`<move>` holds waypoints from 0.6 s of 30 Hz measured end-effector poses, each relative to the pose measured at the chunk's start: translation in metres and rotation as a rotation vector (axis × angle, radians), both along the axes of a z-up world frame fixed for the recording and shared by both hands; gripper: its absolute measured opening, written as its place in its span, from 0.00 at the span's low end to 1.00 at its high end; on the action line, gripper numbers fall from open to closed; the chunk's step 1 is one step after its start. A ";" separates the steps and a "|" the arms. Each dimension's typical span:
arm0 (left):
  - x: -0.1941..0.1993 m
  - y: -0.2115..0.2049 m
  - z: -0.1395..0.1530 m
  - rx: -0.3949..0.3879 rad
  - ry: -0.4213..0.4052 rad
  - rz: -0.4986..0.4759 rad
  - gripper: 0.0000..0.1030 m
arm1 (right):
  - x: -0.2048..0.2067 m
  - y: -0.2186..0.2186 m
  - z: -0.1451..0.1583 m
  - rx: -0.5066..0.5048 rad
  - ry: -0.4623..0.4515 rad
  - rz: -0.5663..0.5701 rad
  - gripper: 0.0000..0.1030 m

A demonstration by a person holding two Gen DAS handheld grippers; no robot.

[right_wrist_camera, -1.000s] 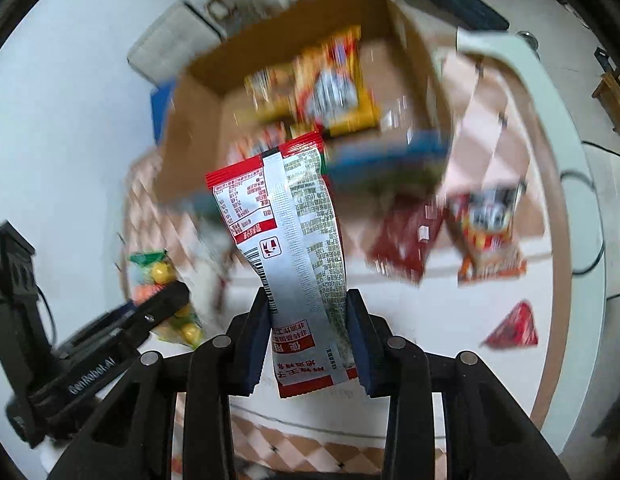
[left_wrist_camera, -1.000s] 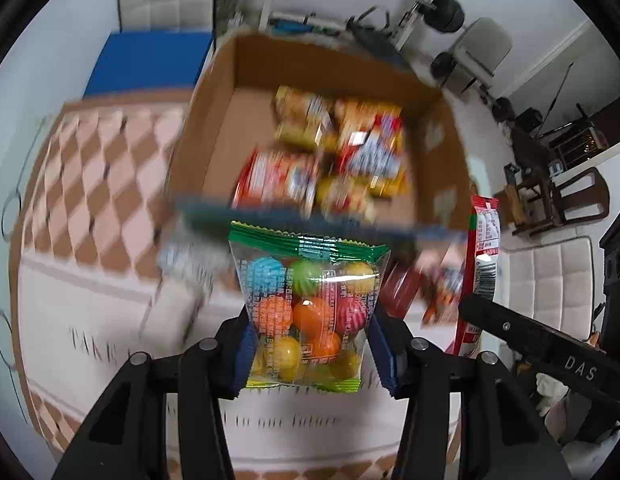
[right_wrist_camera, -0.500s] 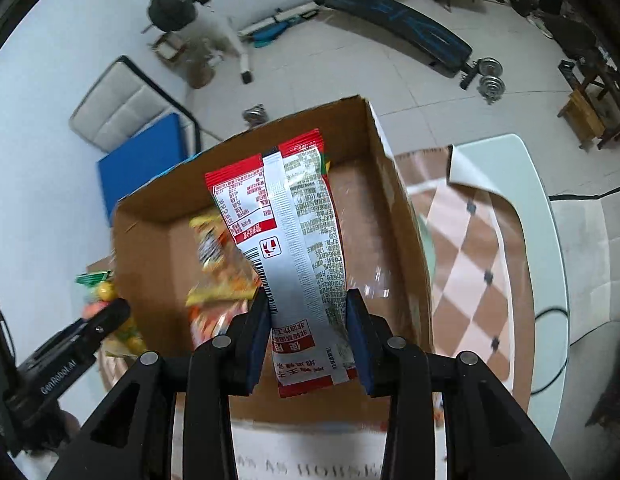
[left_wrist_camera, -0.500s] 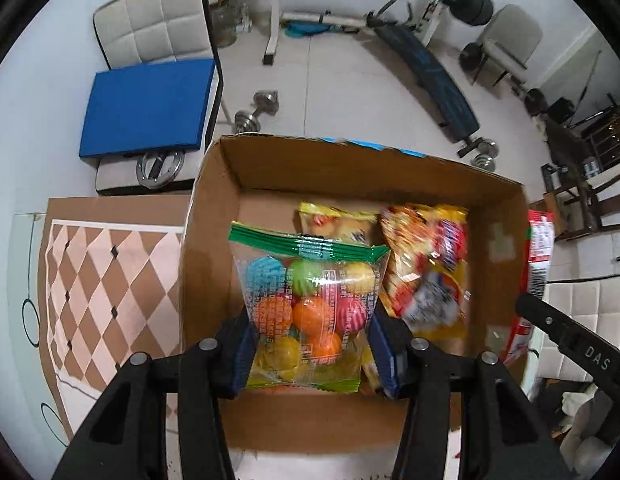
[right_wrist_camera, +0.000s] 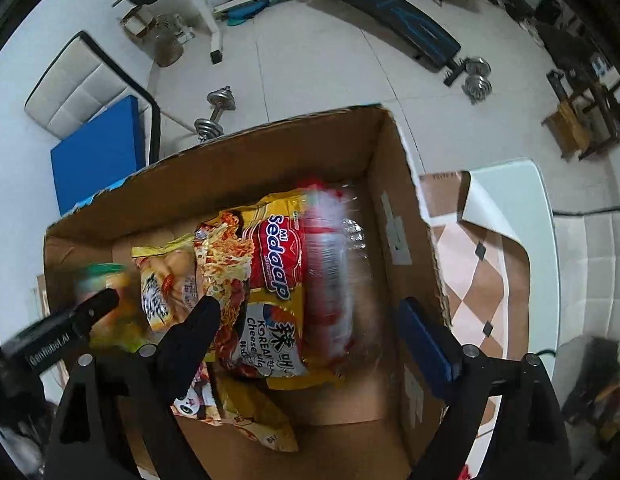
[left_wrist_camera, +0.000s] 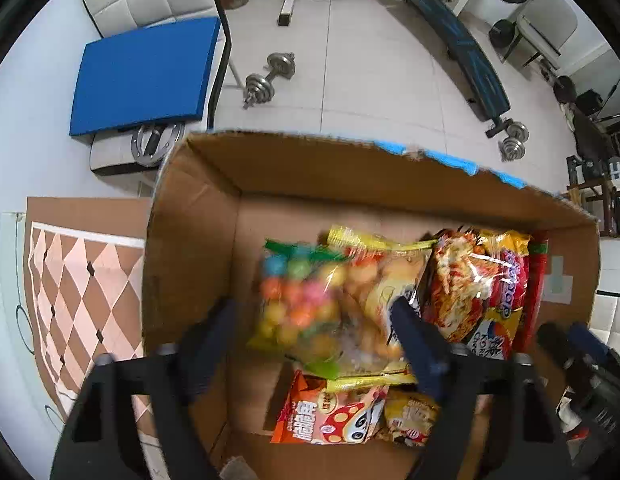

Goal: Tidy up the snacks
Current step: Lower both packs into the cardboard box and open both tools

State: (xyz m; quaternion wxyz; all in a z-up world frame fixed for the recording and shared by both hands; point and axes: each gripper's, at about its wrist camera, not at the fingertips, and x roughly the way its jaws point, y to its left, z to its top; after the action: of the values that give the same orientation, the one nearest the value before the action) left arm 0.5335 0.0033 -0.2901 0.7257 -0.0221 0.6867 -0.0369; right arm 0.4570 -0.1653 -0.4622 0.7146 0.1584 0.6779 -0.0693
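Both grippers point down into an open cardboard box (left_wrist_camera: 189, 240) (right_wrist_camera: 394, 184). My left gripper (left_wrist_camera: 314, 336) has its jaws opening, and the clear bag of coloured candy balls (left_wrist_camera: 297, 304) is blurred and loose between the fingers, lying on a yellow snack pack (left_wrist_camera: 390, 280). My right gripper (right_wrist_camera: 310, 336) is also opening. The red and silver packet (right_wrist_camera: 330, 272) is free of its pads and blurred beside the Sedaap noodle pack (right_wrist_camera: 269, 264) by the box's right wall. Each gripper shows at the edge of the other's view.
An orange mushroom-print packet (left_wrist_camera: 330, 412) lies at the near side of the box. The box stands on a table with a brown checked cloth (left_wrist_camera: 69, 280) (right_wrist_camera: 482, 272). On the floor beyond are a dumbbell (left_wrist_camera: 269, 80), a weight bench and a chair with a blue cushion (left_wrist_camera: 145, 72).
Both grippers moved from the table over the box and sank into it. Both then opened: the candy bag and the red packet have left the pads and dropped among the snacks.
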 end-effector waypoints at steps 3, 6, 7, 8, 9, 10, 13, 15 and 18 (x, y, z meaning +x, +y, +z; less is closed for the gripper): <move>-0.002 -0.001 0.007 -0.008 -0.019 -0.006 0.88 | -0.002 0.010 0.000 -0.005 0.003 0.046 0.90; -0.008 -0.001 0.014 -0.011 -0.029 -0.014 0.88 | -0.007 0.020 0.002 -0.001 0.007 0.081 0.90; -0.012 -0.001 0.018 -0.011 -0.039 -0.018 0.88 | -0.010 0.023 0.004 -0.004 0.007 0.087 0.90; -0.015 0.000 0.020 -0.009 -0.046 -0.019 0.88 | -0.013 0.025 0.005 -0.004 0.005 0.093 0.90; -0.019 0.000 0.023 -0.009 -0.055 -0.021 0.88 | -0.016 0.027 0.007 -0.004 0.001 0.099 0.90; -0.024 0.000 0.026 -0.010 -0.063 -0.021 0.88 | -0.020 0.030 0.009 -0.006 -0.005 0.105 0.90; -0.044 0.000 0.035 -0.014 -0.089 -0.028 0.88 | -0.034 0.035 0.014 -0.028 -0.023 0.128 0.91; -0.060 0.000 0.041 -0.019 -0.109 -0.036 0.88 | -0.044 0.038 0.019 -0.043 -0.040 0.145 0.93; -0.082 0.002 0.052 -0.052 -0.149 -0.043 0.97 | -0.063 0.041 0.026 -0.047 -0.071 0.157 0.94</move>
State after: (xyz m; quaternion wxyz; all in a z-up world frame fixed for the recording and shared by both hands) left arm 0.4516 0.0050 -0.2380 0.7729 -0.0235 0.6300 -0.0719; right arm 0.3936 -0.1240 -0.4363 0.7448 0.0906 0.6606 -0.0234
